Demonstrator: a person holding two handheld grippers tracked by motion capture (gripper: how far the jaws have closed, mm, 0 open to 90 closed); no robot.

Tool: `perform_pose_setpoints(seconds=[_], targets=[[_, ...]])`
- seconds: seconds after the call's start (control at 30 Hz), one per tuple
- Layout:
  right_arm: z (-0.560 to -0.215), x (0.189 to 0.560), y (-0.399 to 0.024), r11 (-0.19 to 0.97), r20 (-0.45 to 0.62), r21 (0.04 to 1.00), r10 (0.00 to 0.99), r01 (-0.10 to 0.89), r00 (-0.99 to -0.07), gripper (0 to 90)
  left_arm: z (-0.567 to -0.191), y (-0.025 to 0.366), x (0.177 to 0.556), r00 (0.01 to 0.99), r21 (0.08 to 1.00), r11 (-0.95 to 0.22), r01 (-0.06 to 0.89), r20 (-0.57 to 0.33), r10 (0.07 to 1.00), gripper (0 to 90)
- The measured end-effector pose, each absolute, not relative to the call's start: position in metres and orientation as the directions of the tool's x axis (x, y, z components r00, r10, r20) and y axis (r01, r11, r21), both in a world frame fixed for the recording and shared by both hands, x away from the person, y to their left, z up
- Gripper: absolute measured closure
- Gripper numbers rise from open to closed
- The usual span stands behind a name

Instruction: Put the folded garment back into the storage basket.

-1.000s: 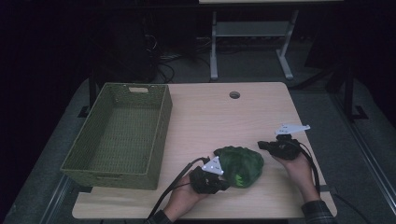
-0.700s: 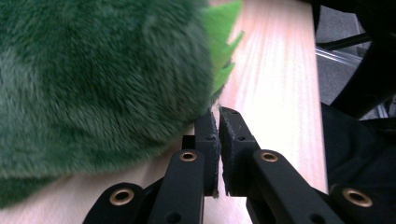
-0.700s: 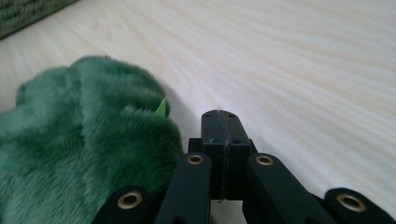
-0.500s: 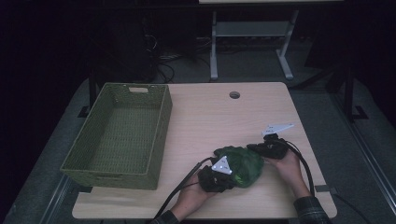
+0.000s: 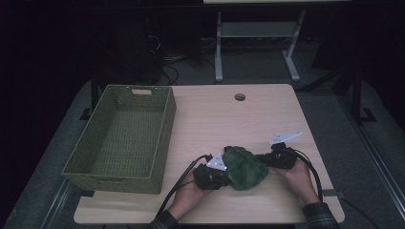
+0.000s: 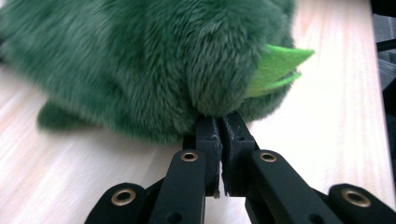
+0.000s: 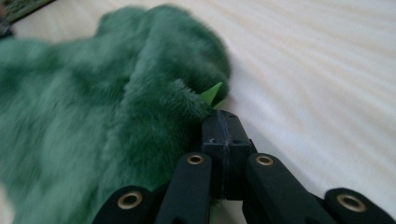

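While both claws [image 6: 219, 126] [image 7: 223, 122] pinch the green plush toy [image 5: 244, 167], fur hides their tips.

Both forearms enter from the bottom edge of the high view and converge low over the worktop. The left tool [image 5: 220, 172] points toward the right tool [image 5: 270, 160], each in one hand. In the gripper views, the jaws of the left tool [image 6: 219, 126] and right tool [image 7: 223, 123] are pressed together.
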State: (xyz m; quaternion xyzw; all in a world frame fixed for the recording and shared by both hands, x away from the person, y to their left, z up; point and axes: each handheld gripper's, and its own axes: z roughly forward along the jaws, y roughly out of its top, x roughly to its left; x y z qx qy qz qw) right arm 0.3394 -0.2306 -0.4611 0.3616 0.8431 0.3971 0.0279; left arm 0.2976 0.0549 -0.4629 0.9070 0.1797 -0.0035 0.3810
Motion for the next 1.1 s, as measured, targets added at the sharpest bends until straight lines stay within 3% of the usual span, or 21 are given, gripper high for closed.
perform_pose_setpoints(seconds=[0.6, 0.87, 1.1], targets=[[-0.458, 0.303, -0.222, 0.462, 0.204, 0.698, 0.605, 0.547, -0.77, 89.7, -0.462, 0.087, 0.32, 0.915, 0.675, -0.648, 0.353, -0.106, 0.389, 87.7], [-0.466, 0.294, -0.252, 0.414, 0.131, 0.724, 0.703, 0.552, -0.699, 62.9, -0.456, 0.096, 0.317, 0.919, 0.676, -0.648, 0.353, -0.118, 0.377, 73.7], [-0.479, 0.286, -0.276, 0.393, 0.065, 0.735, 0.77, 0.552, -0.634, 37.0, -0.449, 0.099, 0.315, 0.921, 0.657, -0.665, 0.355, -0.123, 0.37, 47.9]])
